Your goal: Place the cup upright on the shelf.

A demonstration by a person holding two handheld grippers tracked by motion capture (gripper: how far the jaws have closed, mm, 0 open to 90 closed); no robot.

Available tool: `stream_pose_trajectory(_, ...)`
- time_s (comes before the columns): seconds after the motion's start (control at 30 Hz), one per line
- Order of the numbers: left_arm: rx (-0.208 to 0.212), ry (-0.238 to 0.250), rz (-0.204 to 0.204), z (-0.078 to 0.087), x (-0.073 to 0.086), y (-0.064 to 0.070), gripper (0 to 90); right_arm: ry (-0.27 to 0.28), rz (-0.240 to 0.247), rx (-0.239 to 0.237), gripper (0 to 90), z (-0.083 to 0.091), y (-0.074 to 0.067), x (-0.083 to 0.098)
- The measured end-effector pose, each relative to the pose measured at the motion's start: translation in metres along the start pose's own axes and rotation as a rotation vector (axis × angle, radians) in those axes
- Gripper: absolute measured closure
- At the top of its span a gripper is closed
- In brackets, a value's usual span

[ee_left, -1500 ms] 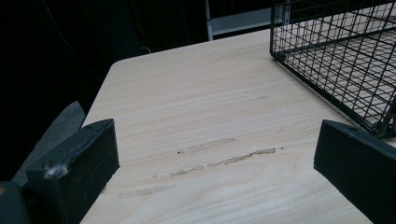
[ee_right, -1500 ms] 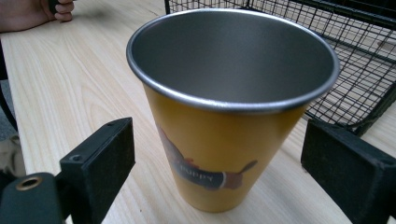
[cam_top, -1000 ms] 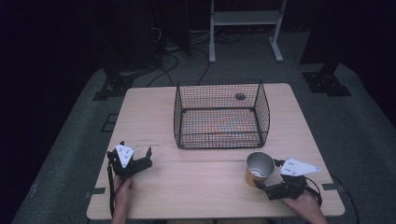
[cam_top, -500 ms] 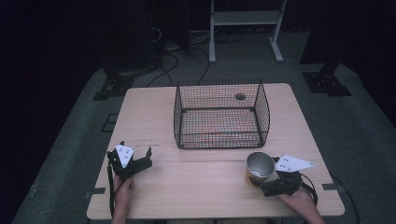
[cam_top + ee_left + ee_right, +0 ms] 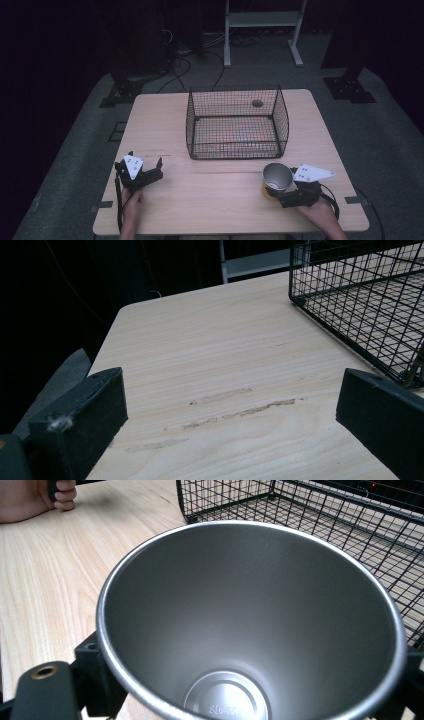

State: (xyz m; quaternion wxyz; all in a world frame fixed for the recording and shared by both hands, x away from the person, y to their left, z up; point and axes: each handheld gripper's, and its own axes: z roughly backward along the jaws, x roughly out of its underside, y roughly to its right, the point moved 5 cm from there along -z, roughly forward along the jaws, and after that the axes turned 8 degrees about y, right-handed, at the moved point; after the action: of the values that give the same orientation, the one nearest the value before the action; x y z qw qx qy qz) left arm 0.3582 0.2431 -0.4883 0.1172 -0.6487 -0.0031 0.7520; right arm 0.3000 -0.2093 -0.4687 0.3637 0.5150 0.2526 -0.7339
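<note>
While upright, cup (image 5: 250,630) sits between right gripper (image 5: 280,192) fingers.

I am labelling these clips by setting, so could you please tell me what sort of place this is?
Probably a lab or studio set up for recording handling work, not a home. A bare wooden table stands on grey floor mats amid dark surroundings, loose cables trail across the floor behind it, and a white equipment stand sits at the back.

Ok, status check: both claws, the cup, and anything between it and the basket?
Right claw just closed on the cup, upright on the table. Left claw open, nothing in it. Basket just beyond the cup, nothing between.
</note>
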Motion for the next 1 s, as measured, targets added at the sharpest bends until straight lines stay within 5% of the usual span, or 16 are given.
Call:
stream_pose_trajectory(0.63,0.000,0.000,0.002,0.000,0.000,0.000,0.0,0.022,-0.017,-0.026,13.8,0.009,0.000,-0.022)
stream_pose_trajectory(1.0,0.000,-0.001,0.002,0.000,0.000,0.000,0.0,0.026,-0.002,-0.097,13.9,0.005,-0.007,-0.047)
